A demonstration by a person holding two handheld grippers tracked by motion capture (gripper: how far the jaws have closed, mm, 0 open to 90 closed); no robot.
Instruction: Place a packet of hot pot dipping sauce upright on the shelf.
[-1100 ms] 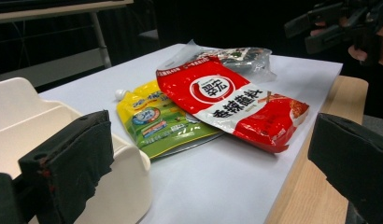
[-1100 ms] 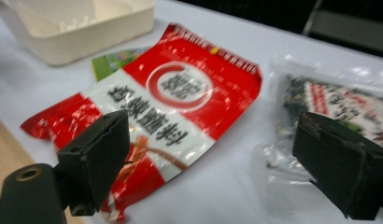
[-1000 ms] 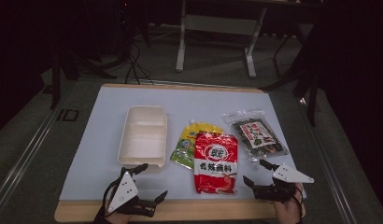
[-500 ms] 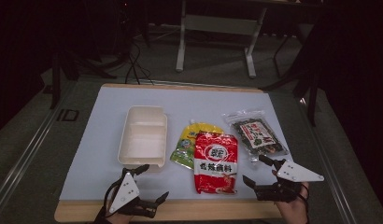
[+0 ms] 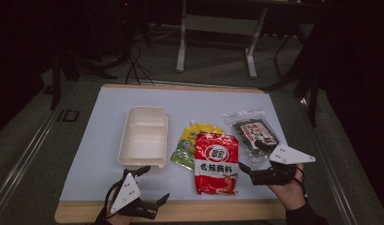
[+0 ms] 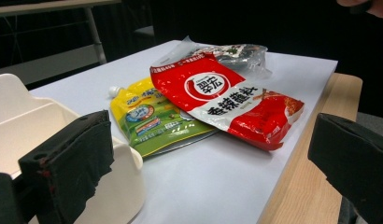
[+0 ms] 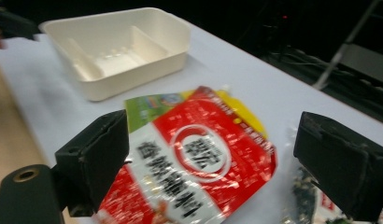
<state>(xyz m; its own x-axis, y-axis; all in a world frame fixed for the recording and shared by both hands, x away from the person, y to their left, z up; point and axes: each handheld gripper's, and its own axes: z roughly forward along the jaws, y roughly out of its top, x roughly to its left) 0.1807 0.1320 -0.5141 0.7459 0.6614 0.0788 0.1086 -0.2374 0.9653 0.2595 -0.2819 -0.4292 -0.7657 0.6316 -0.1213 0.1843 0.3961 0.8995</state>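
Covering most of the wooden table (image 5: 255,216), a pale sheet (image 5: 106,140) serves as the work mat, and everything sits on it within easy reach of the near edge

- White tray (image 5: 143,136), two compartments, upright and with nothing in it, left of centre; likely the destination, since it stands open beside the loose packets
- Red sachet (image 5: 216,163) lies flat at centre, nearest both grippers. Its upper left part overlaps the yellow-green pouch (image 5: 192,143), so the red one comes off first
- Clear packet of dark contents (image 5: 254,133) lies to the right, just beside the red sachet; overlap too fine to judge
- Right gripper (image 5: 255,165), jaws spread wide, holding nothing. Set low near the red sachet's right edge and not touching it; in the right gripper view the sachet (image 7: 199,158) lies between the two jaws. Judgement: lining up for a pinch on that edge
- Left gripper (image 5: 155,185), jaws also apart, empty, low at the near left by the tray's corner. Its own view looks across at the sachet (image 6: 227,98) from well off. Judgement: parked clear while the right takes the first pick
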